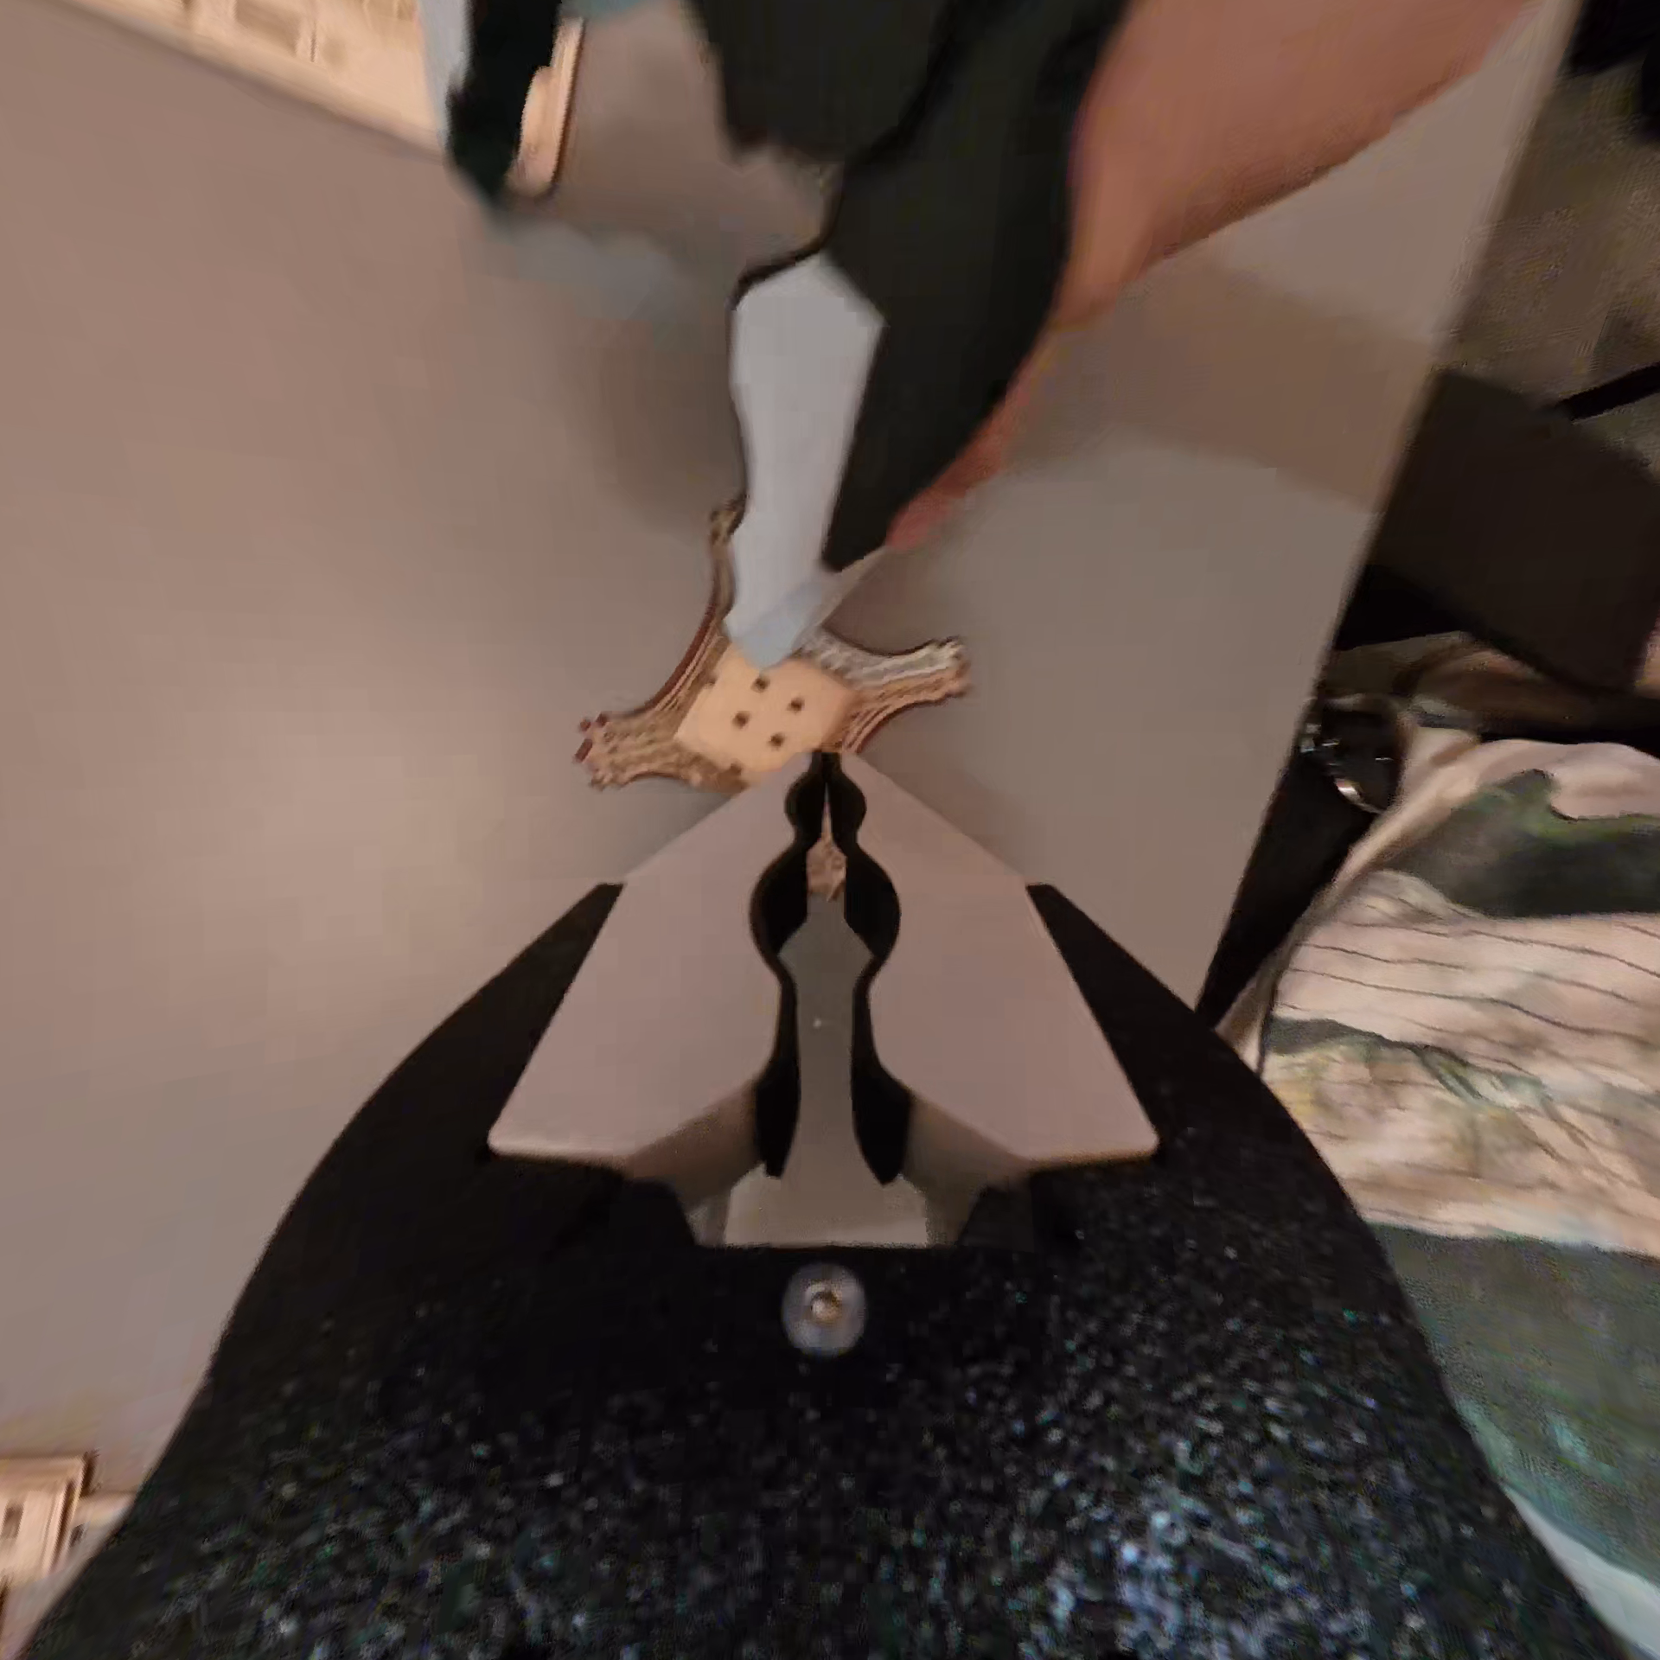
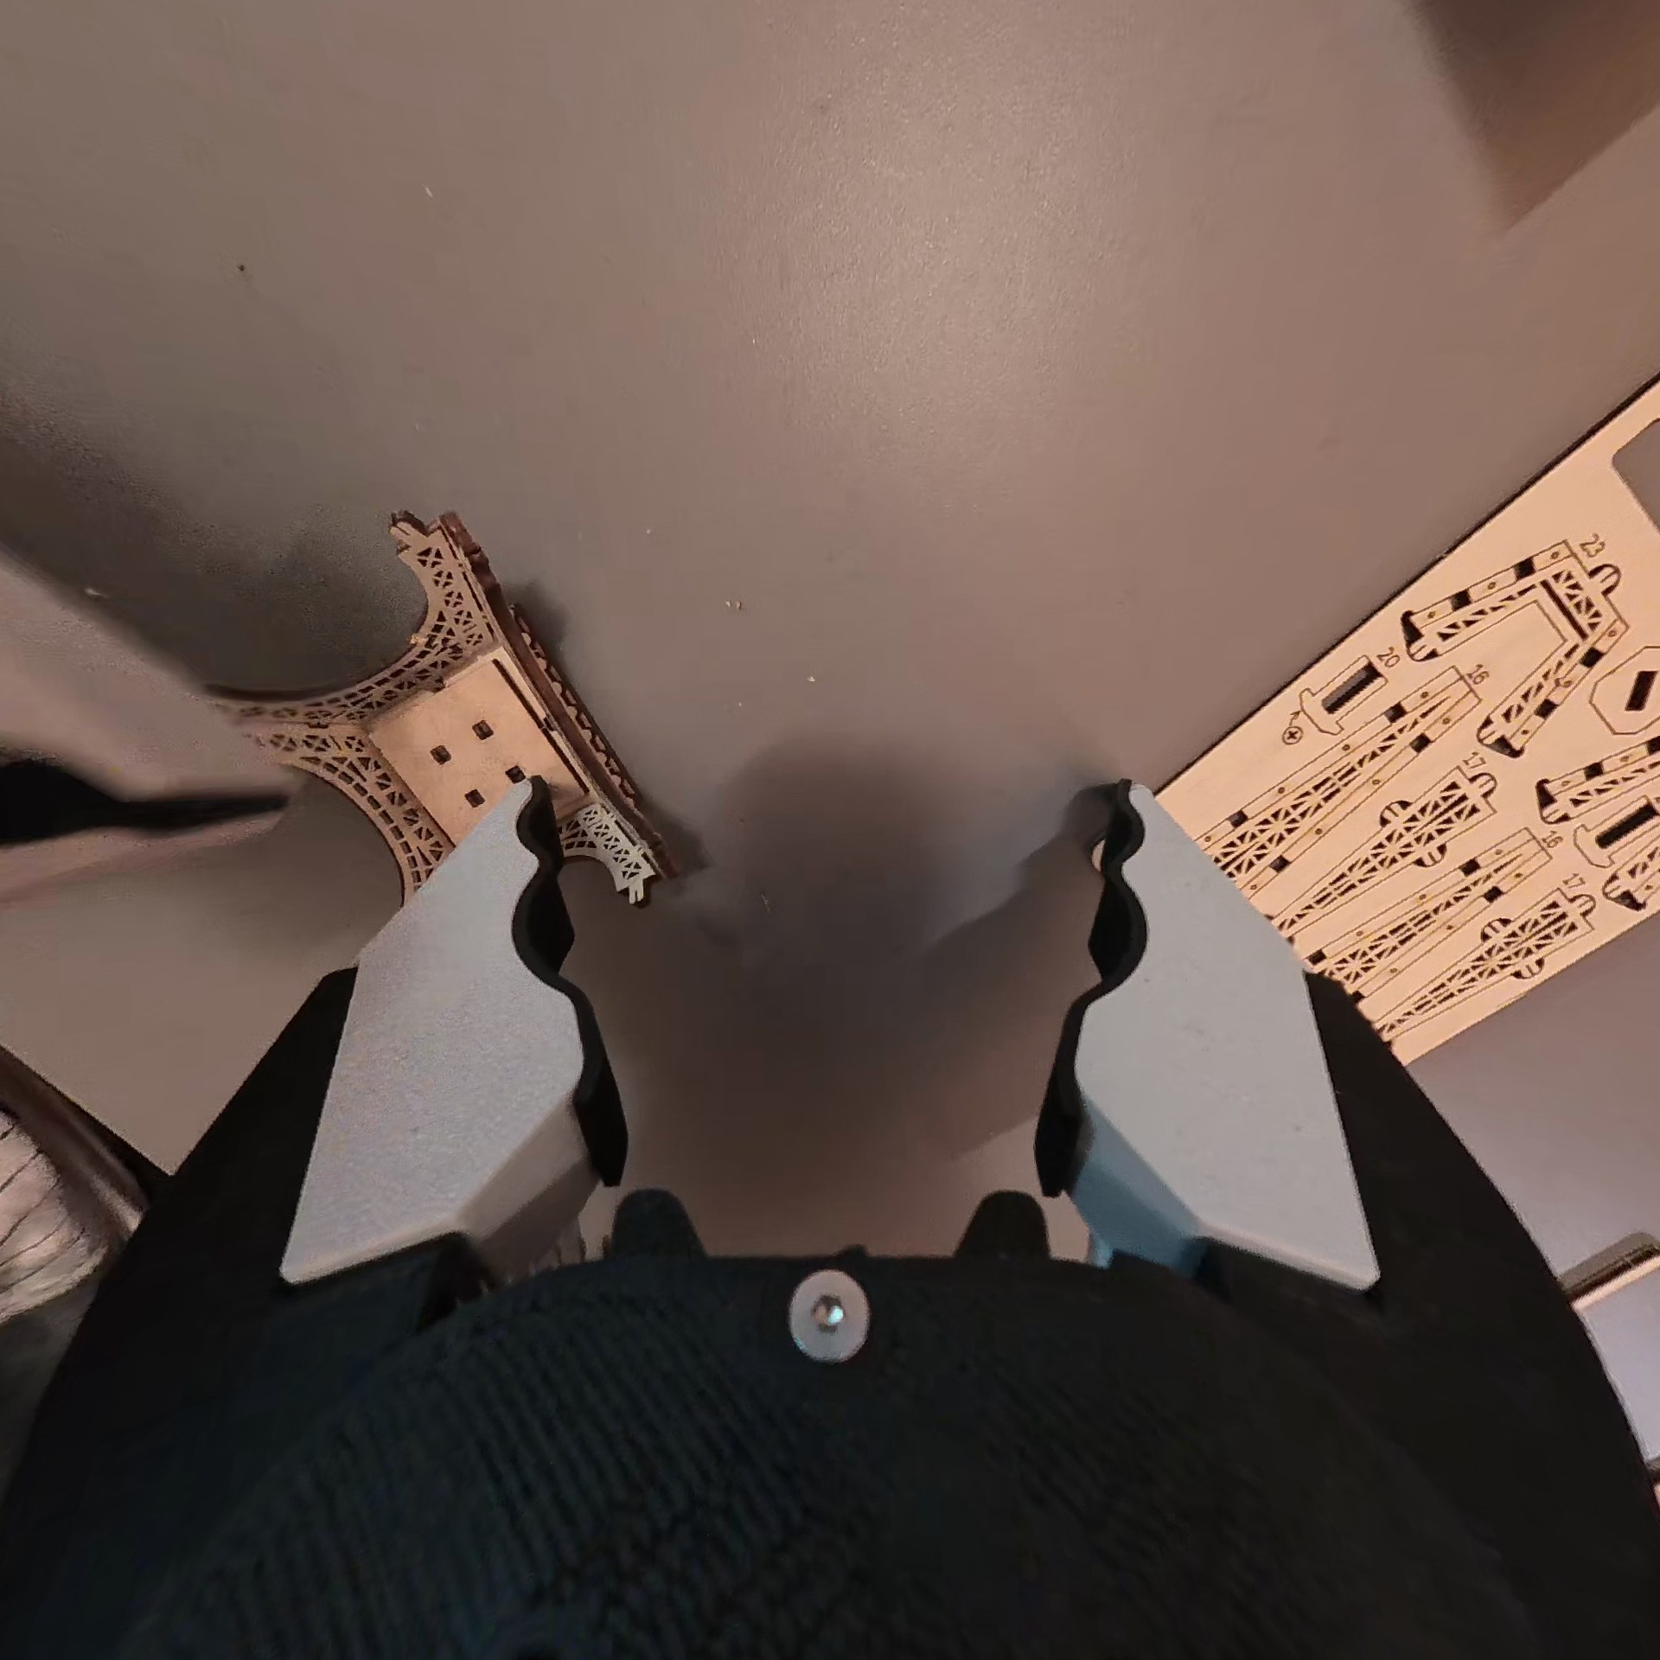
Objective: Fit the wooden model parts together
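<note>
A wooden lattice tower base (image 1: 763, 714) with four spread legs and a flat top plate with small holes stands on the grey table (image 1: 269, 539). My left gripper (image 1: 824, 763) is shut, with its tips right at the near edge of the plate. A sliver of wooden leg (image 1: 826, 867) shows in the hollow between its pads; I cannot tell whether it is gripped. My right gripper (image 2: 826, 795) is wide open and holds nothing. Its left fingertip (image 2: 536, 799) rests at a corner of the base's plate (image 2: 467, 719). That finger (image 1: 781, 503) also shows in the left wrist view, touching the plate's far corner.
A flat wooden sheet of uncut model parts (image 2: 1482, 808) lies on the table beside my right fingertip. The table's edge (image 1: 1329, 719) runs along the right of the left wrist view, with patterned cloth (image 1: 1455, 988) beyond it. A person's arm (image 1: 1213, 180) reaches in from above.
</note>
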The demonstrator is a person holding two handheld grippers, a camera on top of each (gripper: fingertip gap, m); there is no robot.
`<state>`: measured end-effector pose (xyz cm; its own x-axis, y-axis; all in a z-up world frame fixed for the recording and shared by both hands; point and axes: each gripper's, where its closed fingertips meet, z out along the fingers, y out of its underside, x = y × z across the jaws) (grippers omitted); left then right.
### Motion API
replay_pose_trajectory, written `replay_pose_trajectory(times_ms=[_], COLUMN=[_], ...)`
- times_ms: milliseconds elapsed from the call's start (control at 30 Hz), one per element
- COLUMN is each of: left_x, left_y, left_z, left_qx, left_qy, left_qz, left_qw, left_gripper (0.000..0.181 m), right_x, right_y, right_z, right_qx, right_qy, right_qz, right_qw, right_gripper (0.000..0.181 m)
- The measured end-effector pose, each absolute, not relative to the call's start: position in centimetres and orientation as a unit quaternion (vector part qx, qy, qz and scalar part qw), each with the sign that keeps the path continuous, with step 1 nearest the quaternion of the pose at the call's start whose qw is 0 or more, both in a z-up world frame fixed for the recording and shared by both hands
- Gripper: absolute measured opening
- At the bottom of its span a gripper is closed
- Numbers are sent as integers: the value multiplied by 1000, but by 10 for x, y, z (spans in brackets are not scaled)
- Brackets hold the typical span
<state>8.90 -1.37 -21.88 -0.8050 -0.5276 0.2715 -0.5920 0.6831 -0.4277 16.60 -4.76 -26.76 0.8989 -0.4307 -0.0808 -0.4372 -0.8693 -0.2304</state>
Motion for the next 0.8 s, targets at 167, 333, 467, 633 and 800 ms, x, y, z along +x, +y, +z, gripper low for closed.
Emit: replay_pose_trajectory(times_ms=[167, 333, 467, 633, 800], left_x=[78, 86, 88, 91, 90], left_y=[-24, -29, -24, -19, -23], left_z=[-208, -216, -236, -249, -252], left_qx=[124, 1, -47, -72, -96], left_qy=[-939, -955, -970, -978, -979], left_qz=[320, 289, 224, 174, 159], left_qw=[20, -66, -81, -84, -83], left_gripper=[0, 0, 0, 0, 0], right_x=[166, 166, 166, 166, 166], right_y=[-48, -48, -48, -48, -48], right_z=[-267, -268, -268, -268, -268], right_qx=[-966, -967, -967, -967, -967], right_qy=[225, 224, 224, 224, 225], right_qz=[12, 13, 14, 15, 14], right_qw=[128, 122, 120, 117, 119], right_gripper=[119, 119, 119, 119, 119])
